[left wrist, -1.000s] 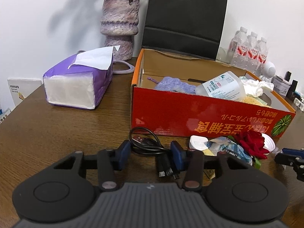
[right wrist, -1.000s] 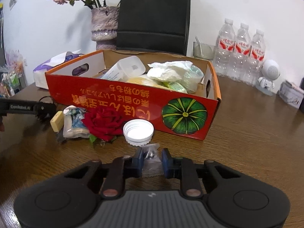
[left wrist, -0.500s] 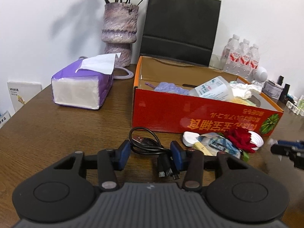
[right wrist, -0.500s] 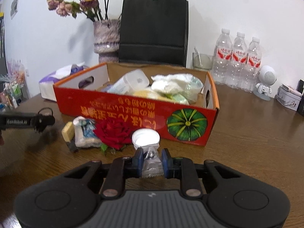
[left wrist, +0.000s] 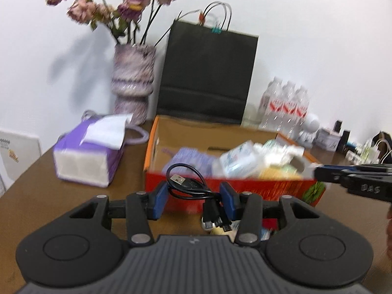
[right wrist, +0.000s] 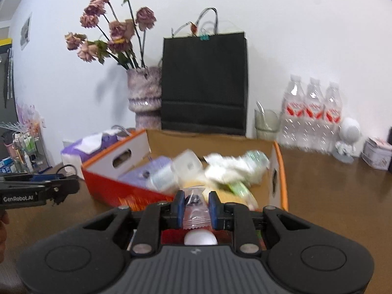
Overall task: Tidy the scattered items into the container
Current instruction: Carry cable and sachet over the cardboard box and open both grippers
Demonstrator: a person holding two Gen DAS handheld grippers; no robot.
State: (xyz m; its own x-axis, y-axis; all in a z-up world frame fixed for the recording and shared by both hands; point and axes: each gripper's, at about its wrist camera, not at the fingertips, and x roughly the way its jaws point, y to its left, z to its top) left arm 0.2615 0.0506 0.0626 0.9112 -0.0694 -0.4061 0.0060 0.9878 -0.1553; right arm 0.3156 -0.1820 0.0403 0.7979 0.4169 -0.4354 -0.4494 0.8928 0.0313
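Observation:
The orange cardboard box (left wrist: pixel 245 188) stands on the brown table, part-filled with a plastic bottle, a purple pouch and white wrappings; it also shows in the right wrist view (right wrist: pixel 278 171). My left gripper (left wrist: pixel 194 197) is shut on a coiled black USB cable (left wrist: pixel 189 186) and holds it in the air in front of the box's near wall. My right gripper (right wrist: pixel 195 207) is shut on a small clear plastic packet (right wrist: pixel 194 210), raised over the box's near edge. A white lid (right wrist: pixel 201 238) shows below the right gripper.
A purple tissue pack (left wrist: pixel 89 152) lies left of the box. A vase of dried flowers (left wrist: pixel 133 83) and a black paper bag (left wrist: pixel 208 73) stand behind it. Water bottles (right wrist: pixel 311 115), a glass cup (right wrist: pixel 265 123) and a small white figure (right wrist: pixel 348 137) stand at the right.
Both grippers have lifted off the table with their loads and moved toward the box. The view now looks down into the box from higher up.

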